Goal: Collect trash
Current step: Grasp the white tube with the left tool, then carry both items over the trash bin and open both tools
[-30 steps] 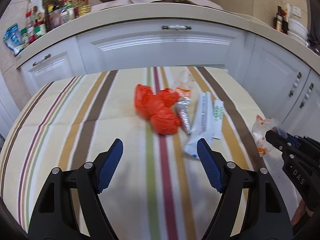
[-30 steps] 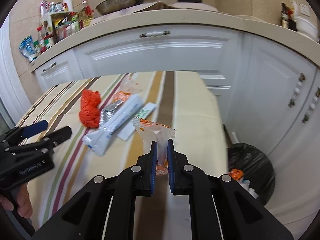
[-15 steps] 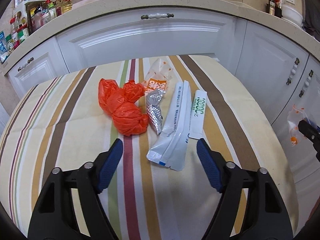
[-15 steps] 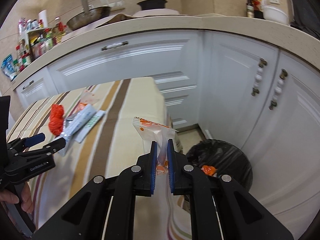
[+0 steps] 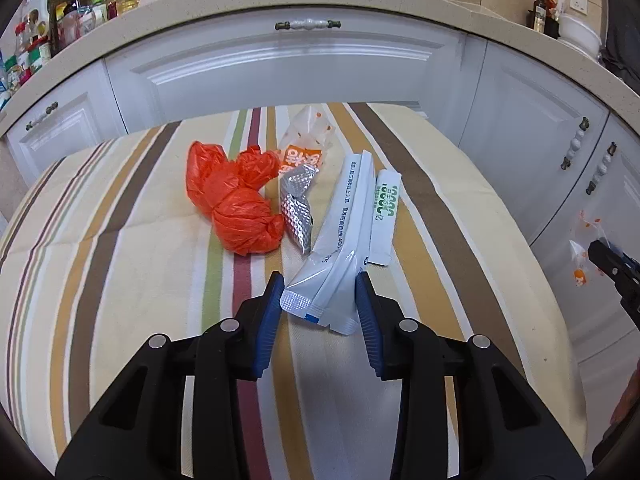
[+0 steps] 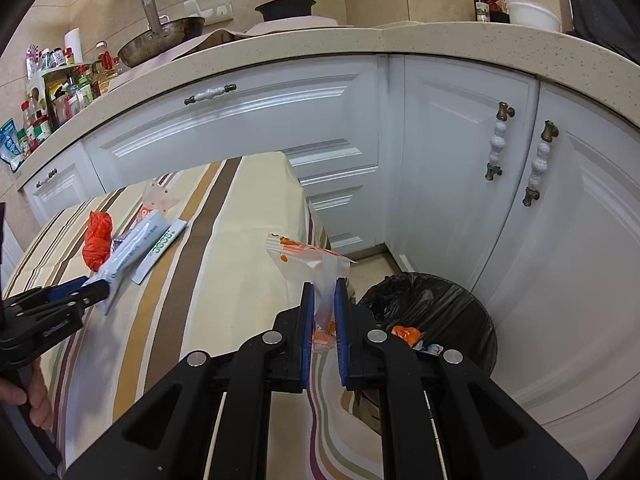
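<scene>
On the striped tablecloth (image 5: 120, 264) lie an orange plastic bag (image 5: 236, 204), a silver foil wrapper (image 5: 296, 208), a clear orange-printed wrapper (image 5: 304, 144), a long white pouch (image 5: 340, 248) and a small white-green sachet (image 5: 386, 212). My left gripper (image 5: 318, 286) is partly closed, its fingers on either side of the white pouch's near end, touching it. My right gripper (image 6: 324, 286) is shut on a clear orange-printed plastic bag (image 6: 308, 256), held off the table's right edge beside the black-lined trash bin (image 6: 436, 304).
White kitchen cabinets (image 6: 448, 160) curve behind the table and the bin. The counter (image 6: 280, 52) above holds a pan, a pot and bottles. The bin holds some trash (image 6: 406, 334). The right gripper shows at the right edge of the left wrist view (image 5: 612, 264).
My left gripper moved forward and narrowed around the white pouch's near end. My right gripper carried the clear bag rightward off the table toward the bin.
</scene>
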### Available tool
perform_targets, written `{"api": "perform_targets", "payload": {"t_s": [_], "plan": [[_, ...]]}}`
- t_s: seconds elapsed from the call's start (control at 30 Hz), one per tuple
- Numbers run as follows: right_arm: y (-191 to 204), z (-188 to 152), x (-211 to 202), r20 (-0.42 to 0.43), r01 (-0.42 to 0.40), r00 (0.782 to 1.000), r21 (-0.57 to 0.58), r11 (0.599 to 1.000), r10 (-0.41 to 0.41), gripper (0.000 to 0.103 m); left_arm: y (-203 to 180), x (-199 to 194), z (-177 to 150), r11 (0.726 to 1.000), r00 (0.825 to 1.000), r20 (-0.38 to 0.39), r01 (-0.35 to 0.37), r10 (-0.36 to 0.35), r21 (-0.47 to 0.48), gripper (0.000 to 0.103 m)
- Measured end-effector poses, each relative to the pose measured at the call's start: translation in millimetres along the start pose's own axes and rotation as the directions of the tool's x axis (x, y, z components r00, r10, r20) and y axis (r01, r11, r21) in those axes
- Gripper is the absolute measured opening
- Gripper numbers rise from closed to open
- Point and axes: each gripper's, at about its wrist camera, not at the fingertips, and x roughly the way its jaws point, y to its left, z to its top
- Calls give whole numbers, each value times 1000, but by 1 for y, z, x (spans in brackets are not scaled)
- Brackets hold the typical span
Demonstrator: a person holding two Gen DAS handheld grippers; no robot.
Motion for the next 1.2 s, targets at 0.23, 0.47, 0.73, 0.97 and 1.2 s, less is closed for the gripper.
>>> {"api": "perform_targets", "payload": {"t_s": [0.23,0.47,0.73,0.97,1.2], "plan": [[-13,2,-11,30,42,999,17,999,-42,11,-9,-43,6,999,994,104,-26,23,26,36],[-41,3,-28,68,107,992,53,993,-110,11,-50,-63,18,996,985,163,47,-59,75,36],[-80,3,-39,94,166,980,104,981,-176,11,-126,-55,23,975,971,160,153,-178,160,36],[-107,2,-35,97,190,974,136,972,-204,11,-190,-33,22,954,968,124,183,-216,238,36],[-133,-1,-18,78,204,973,150,967,-217,11,-234,-7,19,942,973,66,197,-222,271,36]]}}
